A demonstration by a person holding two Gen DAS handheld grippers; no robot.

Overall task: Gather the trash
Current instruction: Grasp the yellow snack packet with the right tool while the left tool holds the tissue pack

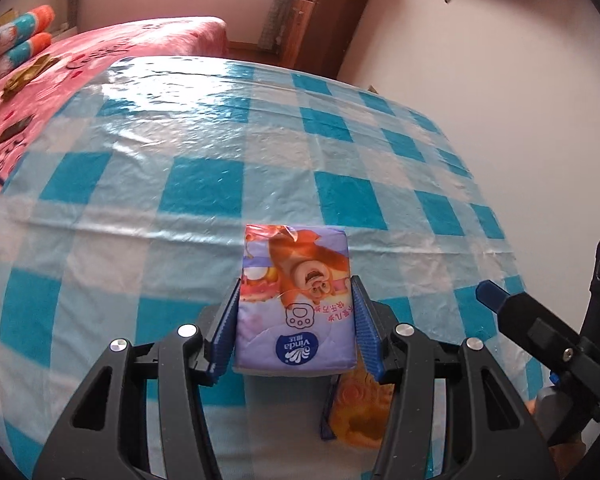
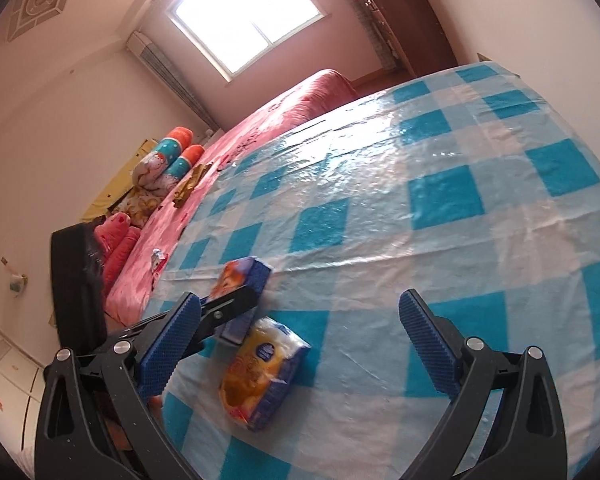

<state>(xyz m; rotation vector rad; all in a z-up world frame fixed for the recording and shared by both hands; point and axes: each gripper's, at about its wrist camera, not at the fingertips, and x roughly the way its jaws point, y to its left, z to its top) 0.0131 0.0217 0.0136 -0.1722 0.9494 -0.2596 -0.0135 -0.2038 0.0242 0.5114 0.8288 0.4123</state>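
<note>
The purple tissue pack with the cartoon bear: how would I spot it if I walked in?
Find the table with the blue-and-white checked tablecloth beside the pink bed. Near its front edge, the left gripper clamps the purple tissue pack between its blue pads. Its neighbour, the yellow-orange tissue pack, lies loose on the cloth, ungripped; only the purple one shows an orange bear.

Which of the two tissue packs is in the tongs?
The purple pack with the cartoon bear, clamped between the left tongs. The yellow pack lies free on the checked cloth, and the right tongs stand open, empty.
</note>
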